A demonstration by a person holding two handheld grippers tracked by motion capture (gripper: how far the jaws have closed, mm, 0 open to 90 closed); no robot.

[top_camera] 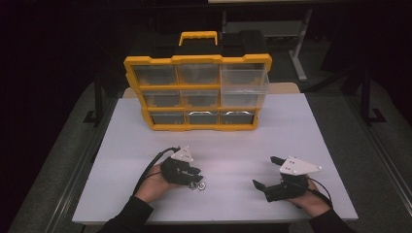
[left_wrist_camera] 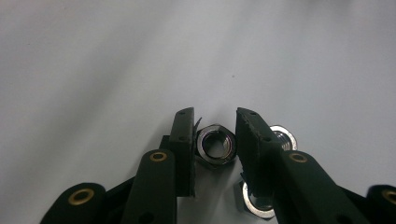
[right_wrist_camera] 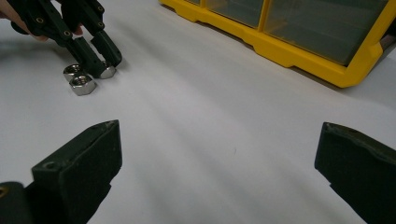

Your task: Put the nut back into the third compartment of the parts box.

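Note:
Three steel hex nuts lie together on the white table (top_camera: 233, 141), near its front left. My left gripper (top_camera: 196, 177) points down at them. In the left gripper view its jaws stand against the two sides of one hex nut (left_wrist_camera: 215, 144), which fills the gap between the pads. A second nut (left_wrist_camera: 284, 136) sits just outside the right jaw, and a third nut (left_wrist_camera: 254, 206) lies nearer the camera. The right gripper view shows the left gripper (right_wrist_camera: 102, 64) on that cluster of nuts (right_wrist_camera: 83, 85). My right gripper (top_camera: 265, 171) rests at the front right, open wide with nothing between its jaws.
A yellow parts organizer (top_camera: 197, 59) with clear drawers stands upright at the table's far side; its top right drawer (top_camera: 244, 80) is pulled out. The organizer's base (right_wrist_camera: 280, 51) runs across the top of the right gripper view. Bare table lies between the grippers and the organizer.

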